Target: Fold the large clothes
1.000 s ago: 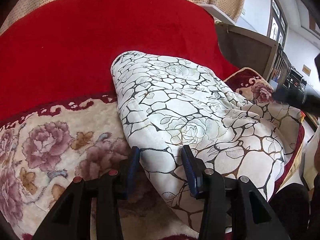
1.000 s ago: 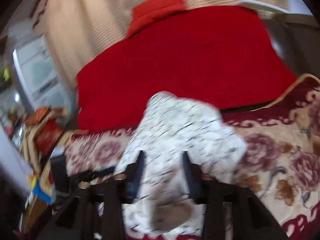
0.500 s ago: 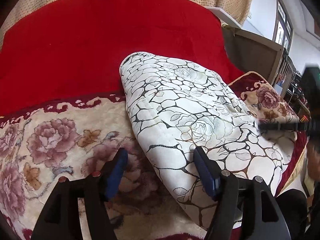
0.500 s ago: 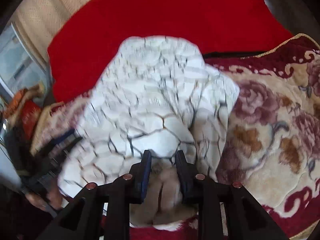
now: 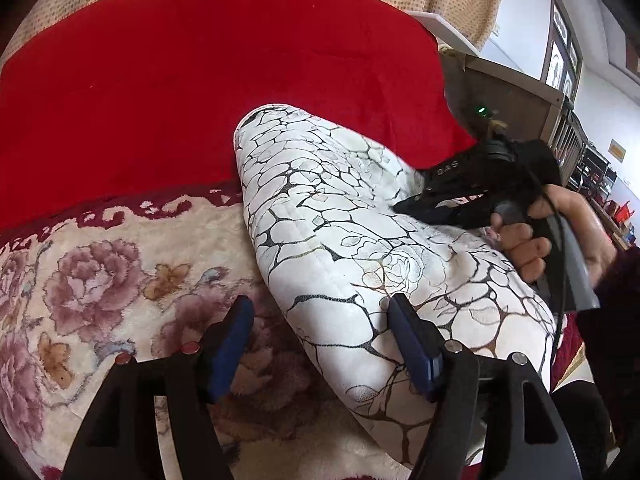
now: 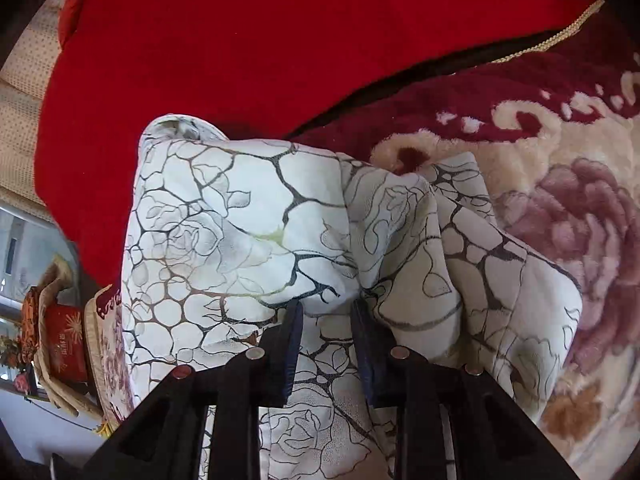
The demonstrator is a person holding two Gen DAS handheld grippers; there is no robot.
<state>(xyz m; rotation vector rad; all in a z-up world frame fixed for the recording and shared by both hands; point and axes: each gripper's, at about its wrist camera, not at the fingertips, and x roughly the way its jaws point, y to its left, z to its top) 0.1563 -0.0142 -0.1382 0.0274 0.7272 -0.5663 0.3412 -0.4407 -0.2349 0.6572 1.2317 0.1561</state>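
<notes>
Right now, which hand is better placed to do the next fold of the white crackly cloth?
Right, probably. The right gripper has its fingers pinched on a bunch of the white patterned cloth. The left gripper has just opened wide and grips nothing.

Smooth quilted cloth (image 5: pixel 360 248), seemingly plush blanket (image 5: pixel 120 264)

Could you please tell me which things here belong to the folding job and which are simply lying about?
Part of the job:
- white patterned garment
- right gripper, shut on its cloth
- left gripper, open

Just lying about:
- floral blanket
- red cover
- red box
</notes>
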